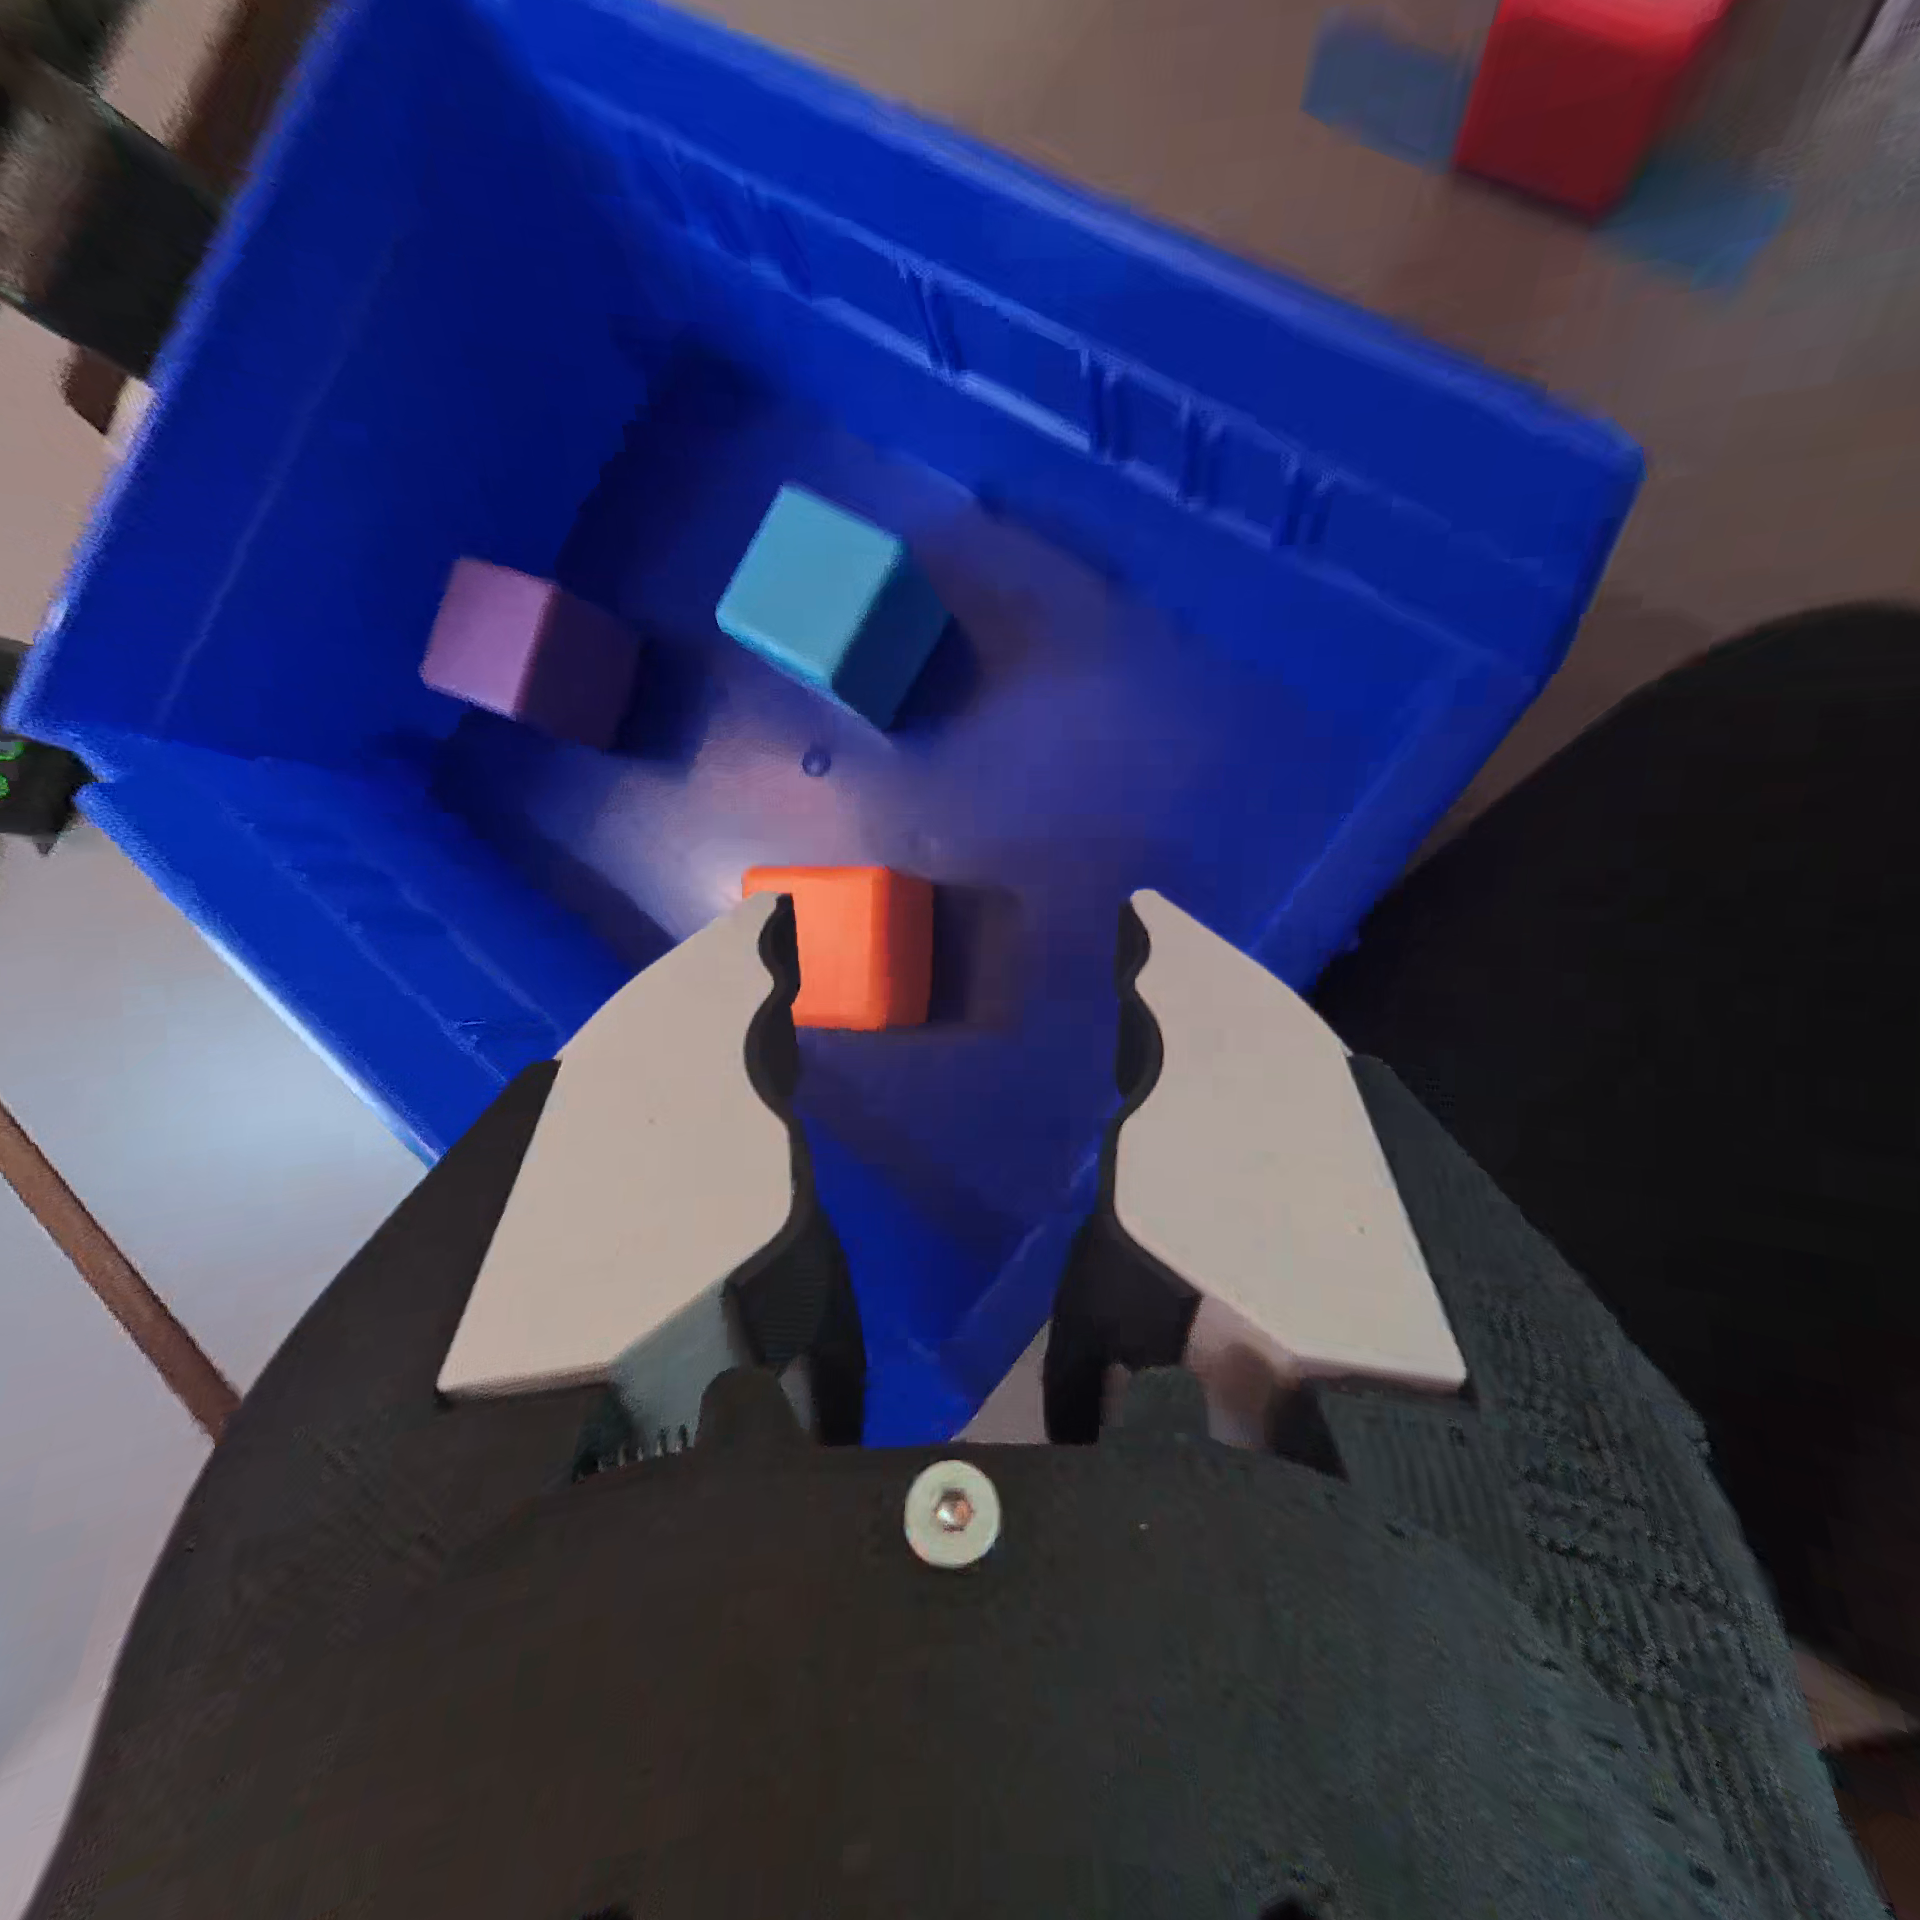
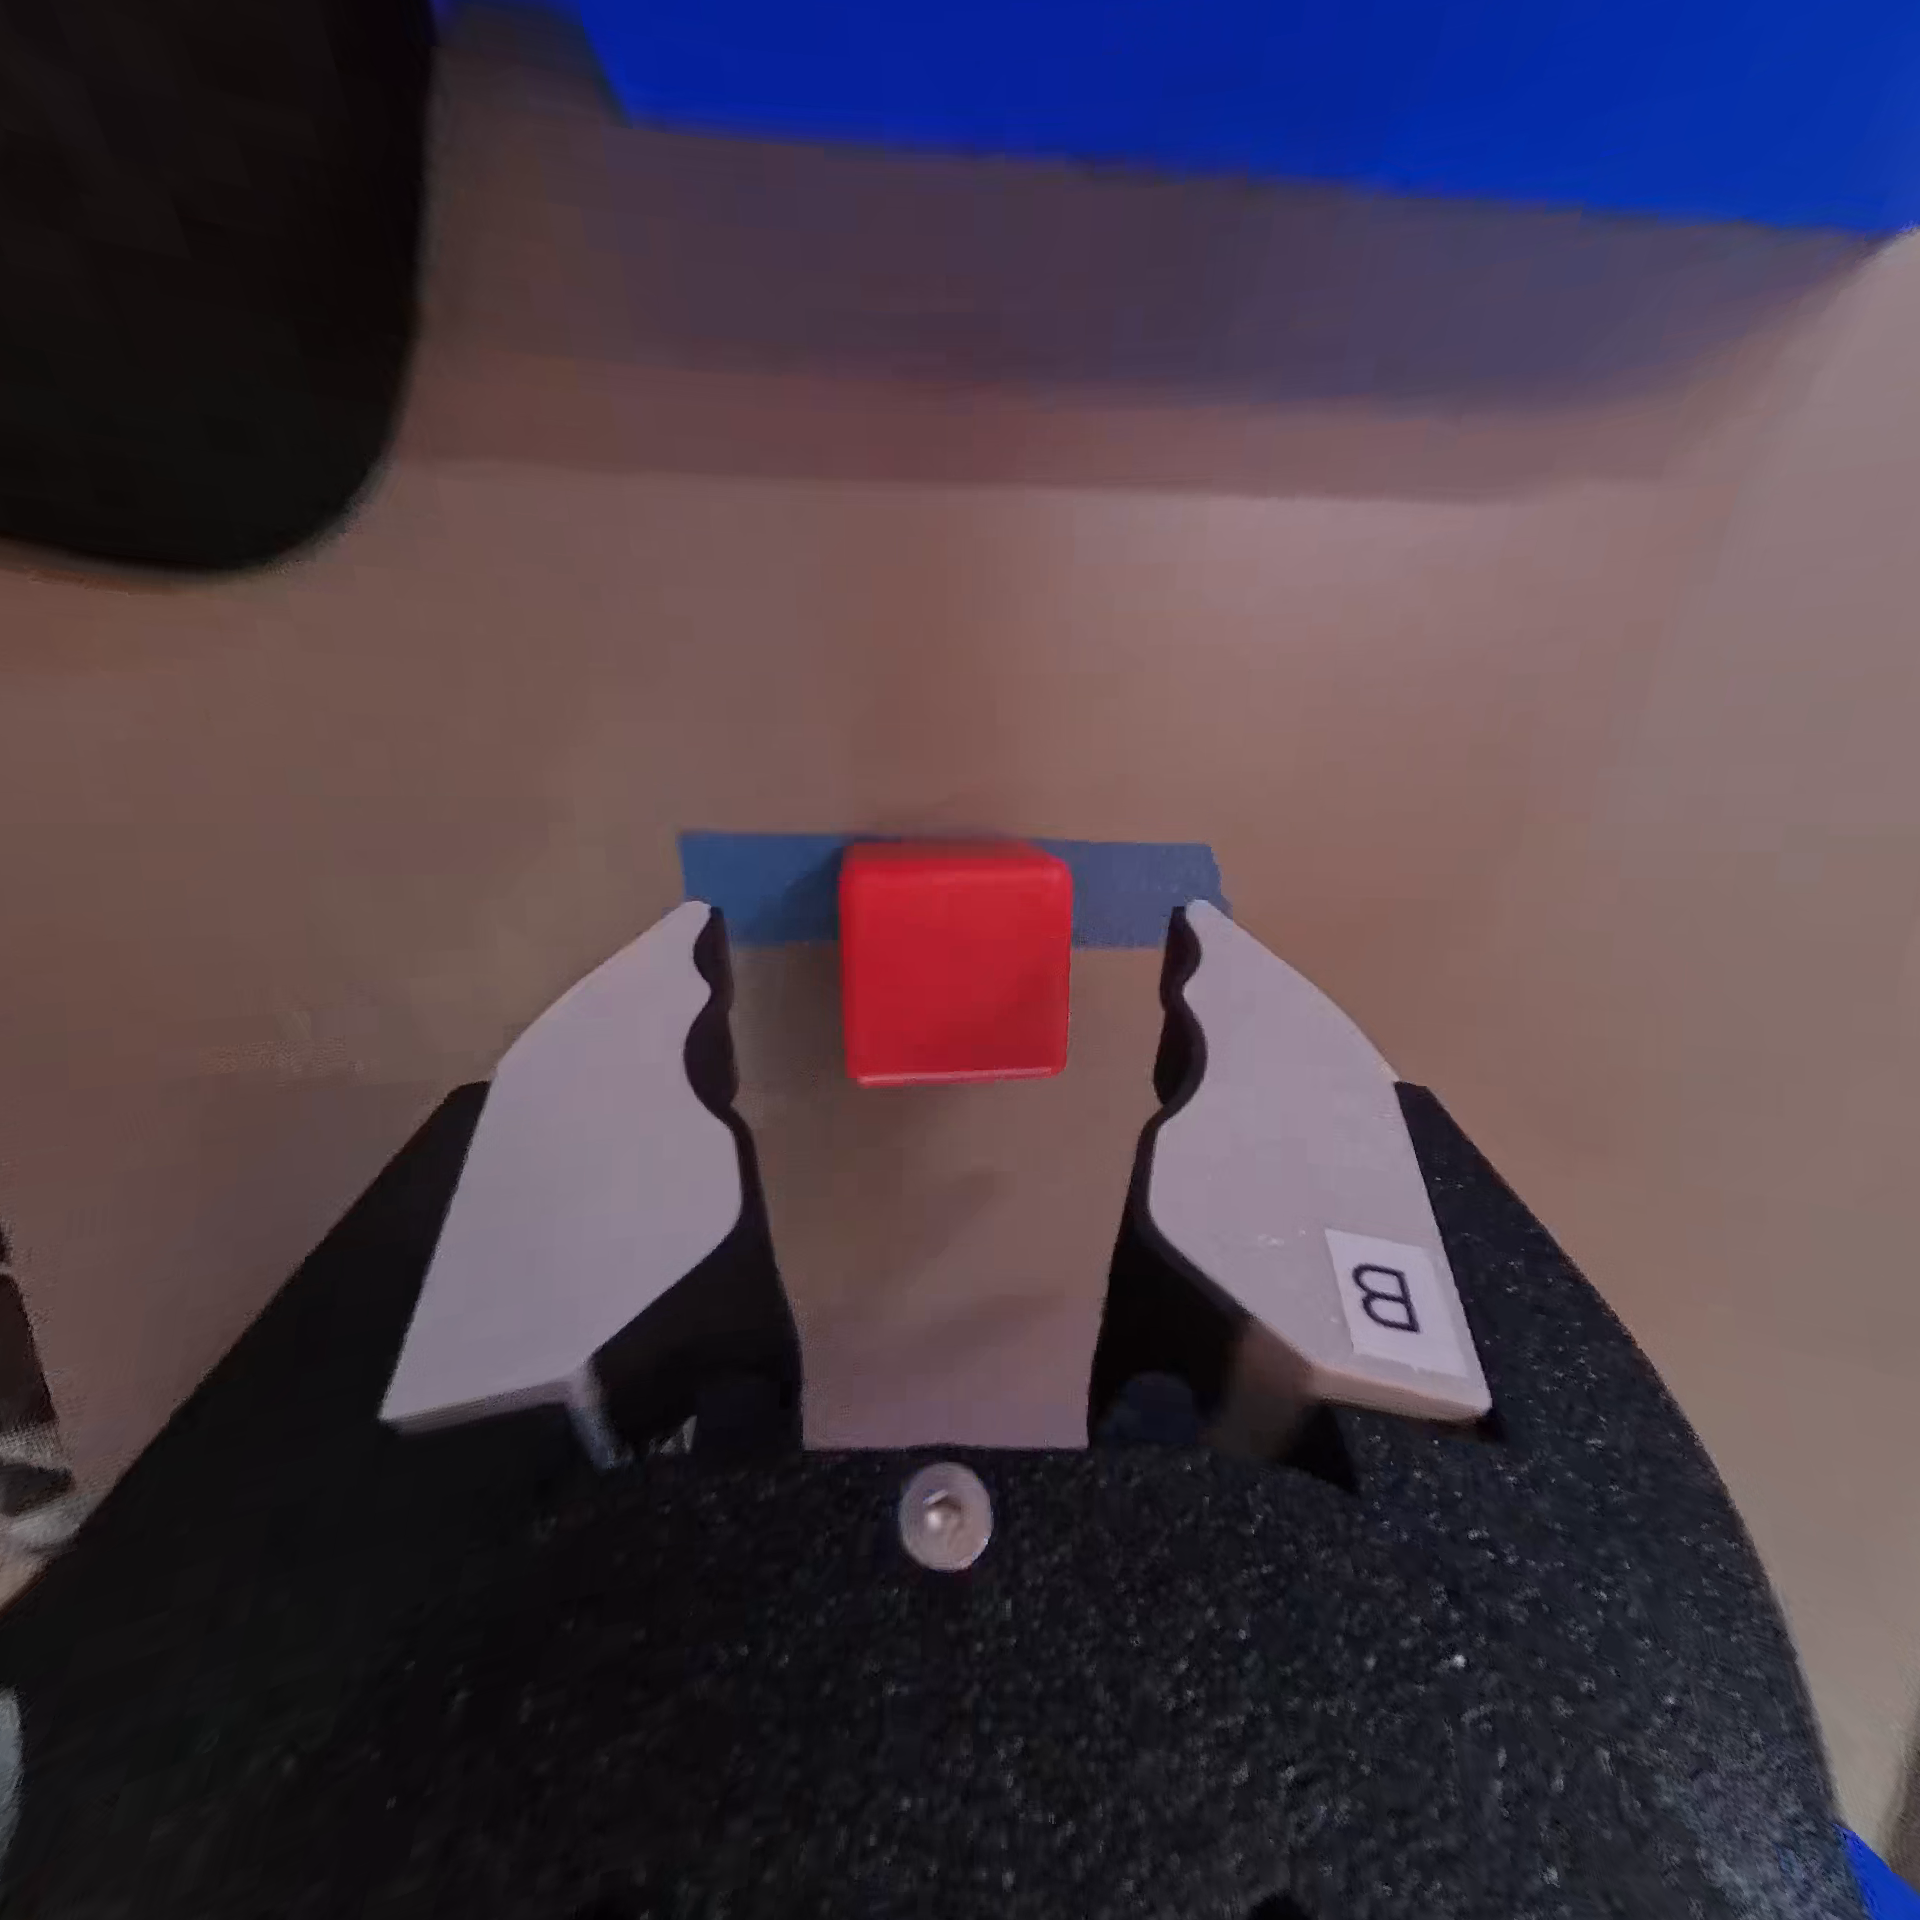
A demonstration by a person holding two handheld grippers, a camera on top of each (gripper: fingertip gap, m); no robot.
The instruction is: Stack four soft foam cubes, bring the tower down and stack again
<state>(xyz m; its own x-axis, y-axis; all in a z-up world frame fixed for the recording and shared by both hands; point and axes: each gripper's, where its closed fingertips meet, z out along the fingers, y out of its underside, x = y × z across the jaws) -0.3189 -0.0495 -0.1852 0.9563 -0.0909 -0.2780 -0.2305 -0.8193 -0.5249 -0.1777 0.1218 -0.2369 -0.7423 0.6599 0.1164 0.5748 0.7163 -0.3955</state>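
Note:
In the left wrist view a blue bin (image 1: 343, 436) holds an orange cube (image 1: 862, 951), a light blue cube (image 1: 831, 603) and a purple cube (image 1: 525, 649). My left gripper (image 1: 951, 914) is open above the bin, its left fingertip just in front of the orange cube. A red cube (image 1: 1569, 94) stands on the table beyond the bin, on blue tape. In the right wrist view my right gripper (image 2: 945, 920) is open and empty, with the red cube (image 2: 954, 961) on the table between and just beyond its fingertips, on a blue tape mark (image 2: 748, 883).
The brown table (image 2: 1039, 623) carries the bin (image 2: 1247, 94), which shows at the top of the right wrist view. A dark rounded object (image 1: 1662, 1039) lies right of the bin and shows at upper left in the right wrist view (image 2: 187, 291).

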